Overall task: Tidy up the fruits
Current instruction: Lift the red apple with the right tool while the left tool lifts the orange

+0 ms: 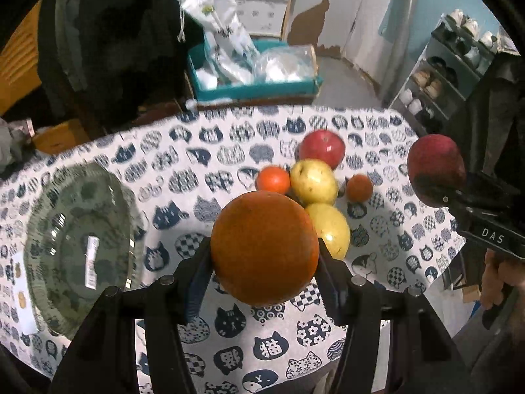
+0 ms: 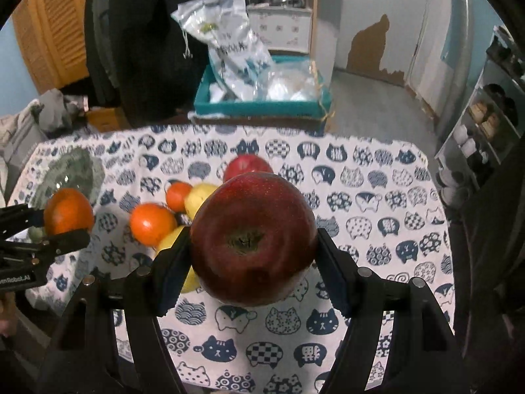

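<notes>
The left gripper [image 1: 264, 256] has its jaws clamped on an orange [image 1: 264, 248]; the right gripper [image 2: 252, 249] clamps a red apple [image 2: 252, 241] above the surface [image 2: 361, 328].

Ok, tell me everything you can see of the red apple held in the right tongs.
The red apple is large, dark red and glossy with fine pale speckles. Its brownish dried calyx end faces the right wrist camera. The right tongs are shut on it, one black finger pressing each side. It hangs above the cat-print tablecloth, touching nothing else. From the left wrist view it sits to the right of the fruit pile, clear of it.
</notes>
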### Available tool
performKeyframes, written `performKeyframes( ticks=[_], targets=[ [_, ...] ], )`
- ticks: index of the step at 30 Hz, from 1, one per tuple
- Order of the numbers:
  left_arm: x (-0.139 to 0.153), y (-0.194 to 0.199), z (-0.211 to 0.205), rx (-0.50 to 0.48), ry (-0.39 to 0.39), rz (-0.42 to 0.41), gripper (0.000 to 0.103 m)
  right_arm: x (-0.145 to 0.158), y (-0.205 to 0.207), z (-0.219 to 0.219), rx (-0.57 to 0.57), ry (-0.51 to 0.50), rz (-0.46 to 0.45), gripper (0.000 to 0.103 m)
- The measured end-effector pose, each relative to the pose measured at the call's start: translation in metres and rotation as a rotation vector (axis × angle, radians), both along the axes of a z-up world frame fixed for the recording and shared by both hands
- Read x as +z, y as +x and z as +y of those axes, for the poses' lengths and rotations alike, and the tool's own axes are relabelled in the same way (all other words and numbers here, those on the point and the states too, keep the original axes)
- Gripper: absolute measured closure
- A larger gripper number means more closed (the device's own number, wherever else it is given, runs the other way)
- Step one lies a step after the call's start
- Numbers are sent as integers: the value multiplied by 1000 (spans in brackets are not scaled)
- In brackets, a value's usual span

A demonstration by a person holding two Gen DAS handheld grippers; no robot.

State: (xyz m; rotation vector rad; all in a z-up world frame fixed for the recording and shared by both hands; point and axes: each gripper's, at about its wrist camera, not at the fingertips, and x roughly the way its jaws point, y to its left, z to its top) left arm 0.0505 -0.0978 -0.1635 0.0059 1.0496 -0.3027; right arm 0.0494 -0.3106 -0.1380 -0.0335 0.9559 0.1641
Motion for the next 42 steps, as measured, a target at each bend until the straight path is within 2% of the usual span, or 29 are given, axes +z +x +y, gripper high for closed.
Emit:
performKeyframes(
  ticks=[10,21,30,42],
  targets=[
    [42,-7,17,23,-37,-90,43,43,-7,5,5,23,-125,31],
    [77,-13,46,87,-13,-191,43,79,-8,23,29,50,-212,31],
    [88,-12,71,148,9,-234,43,90,-1,48,66,63,-226,31],
    [79,-10,119,243,29,-217,43,87,18,104,158,69,-206,31]
  ],
)
